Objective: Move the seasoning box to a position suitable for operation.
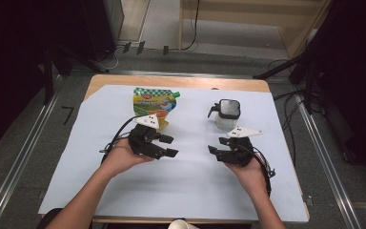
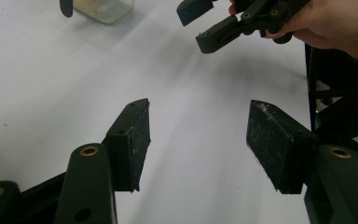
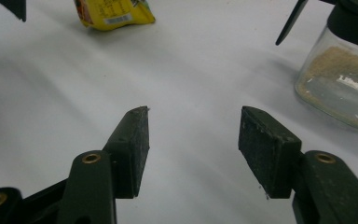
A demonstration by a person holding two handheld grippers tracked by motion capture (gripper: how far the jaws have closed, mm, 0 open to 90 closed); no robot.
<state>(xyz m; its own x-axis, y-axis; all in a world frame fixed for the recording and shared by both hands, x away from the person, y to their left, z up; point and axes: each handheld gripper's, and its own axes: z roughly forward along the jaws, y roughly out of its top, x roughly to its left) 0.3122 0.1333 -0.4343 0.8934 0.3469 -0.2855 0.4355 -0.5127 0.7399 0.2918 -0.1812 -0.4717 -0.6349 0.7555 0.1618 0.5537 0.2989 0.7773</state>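
Both grippers empty, pouch and jar waiting

From above, your left gripper (image 1: 167, 146) sits just below the yellow-green pouch (image 1: 155, 106), soft and crinkly; pinch its top edge. In the left gripper view, its jaws stand apart over bare paper. In the right gripper view, jaws apart too; the glass jar (image 3: 342, 88), hard and slippery, suits gripping at its black lid (image 3: 354, 18).

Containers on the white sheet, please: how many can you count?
2. A yellow-green printed refill pouch lies at the far left, just beyond the left gripper. A clear glass jar with a black lid stands at the far right, beyond the right gripper.
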